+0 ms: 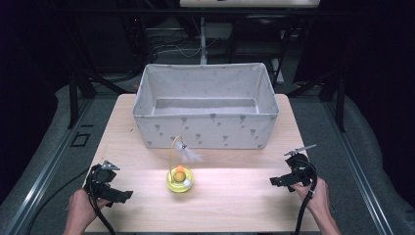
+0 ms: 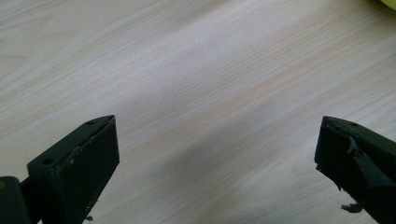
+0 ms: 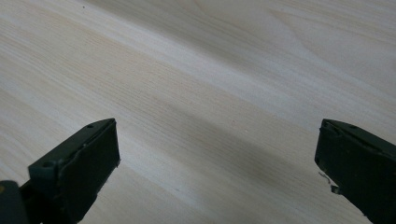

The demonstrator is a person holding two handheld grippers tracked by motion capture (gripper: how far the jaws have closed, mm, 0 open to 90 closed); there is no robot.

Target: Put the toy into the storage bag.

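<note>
With both grippers' jaws spread wide and empty, bring your right gripper [image 1: 280, 181] toward the yellow cat toy [image 1: 179, 179], at six o'clock of the fabric bin [image 1: 205, 128], gripping its base rim, not the wire.

yellow toy [image 1: 179, 180] mid-table [image 1: 235, 205] | left gripper [image 1: 122, 196], right gripper [image 1: 275, 181] flanking

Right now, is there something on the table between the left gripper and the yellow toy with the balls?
Nothing visible does. The left gripper is open over bare table, and only wood lies between it and the yellow toy. The right gripper, also open, has a clear path too. The fabric bin stands behind the toy.
</note>
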